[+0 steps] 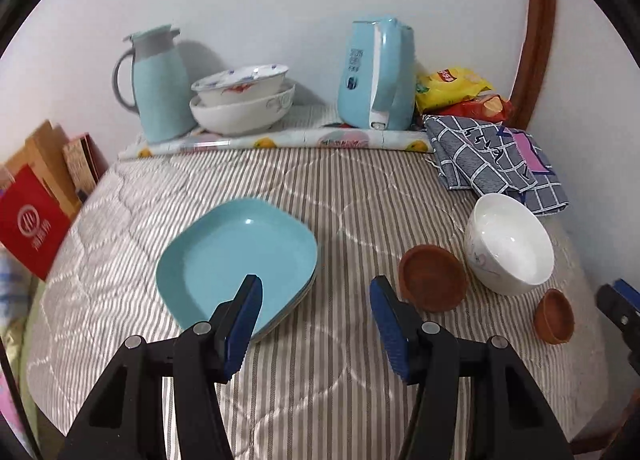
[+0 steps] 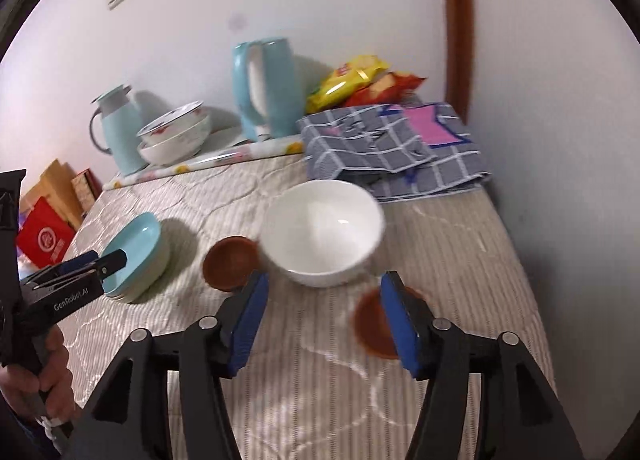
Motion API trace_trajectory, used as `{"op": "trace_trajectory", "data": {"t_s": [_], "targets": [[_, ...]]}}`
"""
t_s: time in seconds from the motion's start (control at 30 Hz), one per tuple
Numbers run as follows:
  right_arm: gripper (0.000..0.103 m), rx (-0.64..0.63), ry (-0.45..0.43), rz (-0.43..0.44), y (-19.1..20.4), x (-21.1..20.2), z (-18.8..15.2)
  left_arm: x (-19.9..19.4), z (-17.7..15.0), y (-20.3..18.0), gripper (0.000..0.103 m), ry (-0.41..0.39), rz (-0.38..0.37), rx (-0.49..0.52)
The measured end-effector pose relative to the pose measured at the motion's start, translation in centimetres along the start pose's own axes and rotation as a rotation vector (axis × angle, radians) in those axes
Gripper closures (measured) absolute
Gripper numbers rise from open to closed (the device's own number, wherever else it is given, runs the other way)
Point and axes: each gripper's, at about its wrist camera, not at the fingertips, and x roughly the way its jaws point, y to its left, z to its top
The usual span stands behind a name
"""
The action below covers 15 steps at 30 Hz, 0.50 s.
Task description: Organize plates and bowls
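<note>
A stack of light blue square plates (image 1: pixel 236 256) (image 2: pixel 134 256) lies on the striped cover, left of centre. To its right sit a brown saucer (image 1: pixel 434 278) (image 2: pixel 230 264), a white bowl (image 1: pixel 510 244) (image 2: pixel 324 232) and a small brown bowl (image 1: pixel 554 316) (image 2: pixel 372 324). My left gripper (image 1: pixel 316 292) (image 2: pixel 108 262) hovers open at the plates' near edge, holding nothing. My right gripper (image 2: pixel 325 288) (image 1: pixel 618 304) stands open just before the white bowl, nothing between its fingers. Its right finger hides part of the small brown bowl.
Along the back wall stand a blue thermos jug (image 1: pixel 160 88), two stacked patterned bowls (image 1: pixel 244 100), a blue kettle (image 1: pixel 376 76) and snack bags (image 1: pixel 452 88). A checked cloth (image 1: pixel 496 164) lies behind the white bowl. Boxes (image 1: pixel 32 228) lean at the left. A person's hand (image 2: pixel 48 372) grips the left tool.
</note>
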Motion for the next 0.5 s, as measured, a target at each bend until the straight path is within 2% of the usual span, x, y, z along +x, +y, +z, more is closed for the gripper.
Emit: {"op": "trace_trajectory", "data": {"t_s": [0.27, 0.4, 0.5], "targets": [[0.042, 0.014, 0.001, -0.095, -2.9, 0.0, -1.8, 1.3, 0.2, -2.9, 0.049, -0.014, 0.043, 0.049], [0.042, 0.029, 0.014, -0.104, -3.8, 0.4, -2.4, 2.4, 0.0, -3.7, 0.049, 0.02, 0.004, 0.021], [0.042, 0.036, 0.038, -0.114, -4.5, 1.1, -2.9, 3.2, -0.4, -4.7, 0.049, 0.037, -0.011, 0.036]]}}
